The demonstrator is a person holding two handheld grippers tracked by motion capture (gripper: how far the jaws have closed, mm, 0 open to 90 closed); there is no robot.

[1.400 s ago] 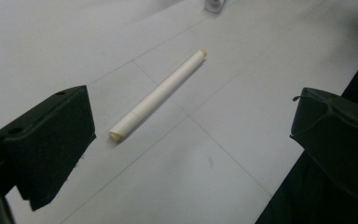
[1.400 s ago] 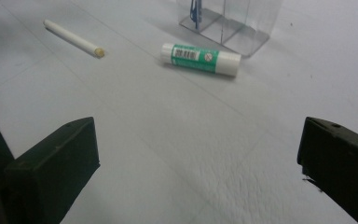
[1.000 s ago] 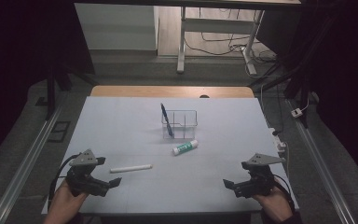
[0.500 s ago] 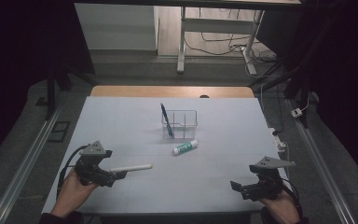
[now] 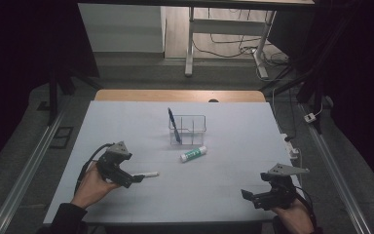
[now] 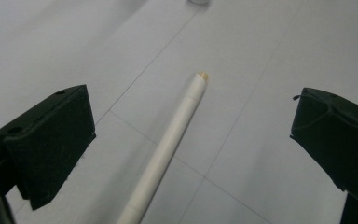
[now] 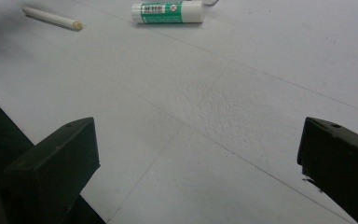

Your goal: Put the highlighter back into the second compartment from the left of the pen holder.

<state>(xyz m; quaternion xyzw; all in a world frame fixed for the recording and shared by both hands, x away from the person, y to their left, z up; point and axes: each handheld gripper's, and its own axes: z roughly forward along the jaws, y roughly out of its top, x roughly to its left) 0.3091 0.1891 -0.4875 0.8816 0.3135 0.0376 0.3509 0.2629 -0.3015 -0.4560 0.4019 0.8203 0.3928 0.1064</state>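
A thin white pen [image 5: 146, 174] [image 6: 168, 147] [image 7: 51, 17] lies flat on the pale table [image 5: 126, 126]. My left gripper [image 5: 132, 178] [image 6: 193, 140] is open and straddles the pen's near end, one jaw on each side, with gaps on both. A green and white glue stick [image 5: 194, 154] [image 7: 166, 12] lies in front of a clear plastic organiser [image 5: 188, 129] that holds an upright dark blue pen [image 5: 173, 124]. My right gripper [image 5: 249, 195] [image 7: 196, 158] is open over bare table at the front right, with nothing between its jaws.
The table's front edge [image 7: 51, 154] runs close under my right gripper. A wooden strip [image 5: 180, 95] borders the far side. A power strip with cables [image 5: 292, 148] hangs off the right edge. Metal rails [image 5: 24, 170] flank the table on the floor.
My left gripper has moved forward and right from the front left corner until its open jaws sit around the white pen's end. The right gripper has shifted slightly back toward the front edge.
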